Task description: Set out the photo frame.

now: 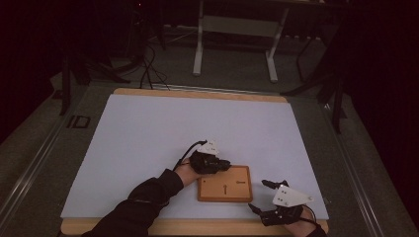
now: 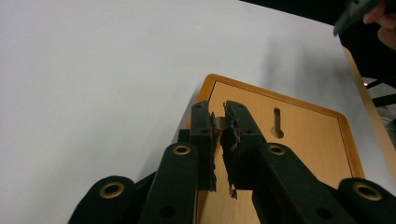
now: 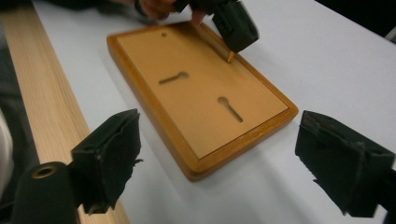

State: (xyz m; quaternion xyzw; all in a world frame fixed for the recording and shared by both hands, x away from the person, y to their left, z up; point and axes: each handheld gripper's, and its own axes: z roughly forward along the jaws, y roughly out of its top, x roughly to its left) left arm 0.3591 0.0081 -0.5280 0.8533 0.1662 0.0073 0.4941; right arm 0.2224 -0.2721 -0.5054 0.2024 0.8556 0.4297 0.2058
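**Left gripper pinches a small peg at the wooden board's corner; right gripper waits with jaws wide.**

The left gripper [image 1: 223,164] has its black jaws drawn in narrow on a small pale peg-like piece [image 2: 222,122], too small to identify, which sits right at its fingertips over the near corner of the flat rectangular orange-brown wooden board with a raised rim [image 1: 225,183]. To do this well, the hand should probably keep the jaws square on the piece and move it straight, without scraping the rim. Just beyond those fingertips lies a keyhole-shaped slot [image 2: 277,123], its long axis running away from the gripper; a second slot [image 3: 173,78] lies crosswise to it. The board rests flat, between the two grippers. The right gripper [image 1: 261,196] hovers just off the board's edge, jaws wide and empty.
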